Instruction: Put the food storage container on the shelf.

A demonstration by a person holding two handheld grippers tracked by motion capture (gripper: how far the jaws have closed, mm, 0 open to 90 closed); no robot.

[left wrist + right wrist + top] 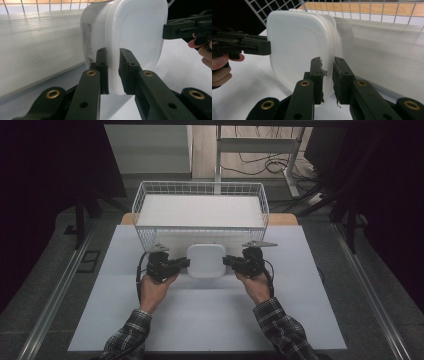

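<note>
A white rounded-square plastic container [205,260] is held between both grippers just in front of the white wire basket [200,184]. It is tipped up, with one broad face turned toward the person's side. My left gripper [185,264] is shut on its left edge; the left gripper view has the black jaws [113,72] pinching the container [135,32] near a printed label. My right gripper [227,261] is shut on the opposite edge, and the right gripper view has its jaws [327,80] clamped on the container [297,45]. Each gripper view also catches the other gripper [167,30] [265,47] at the far edge.
The basket stands at the back of a pale mat [210,320] and has a white ribbed liner [200,210] on its floor. A wooden tabletop edge [285,219] shows behind it. Metal rails [55,295] run along both sides, with cables and a stand on the floor beyond.
</note>
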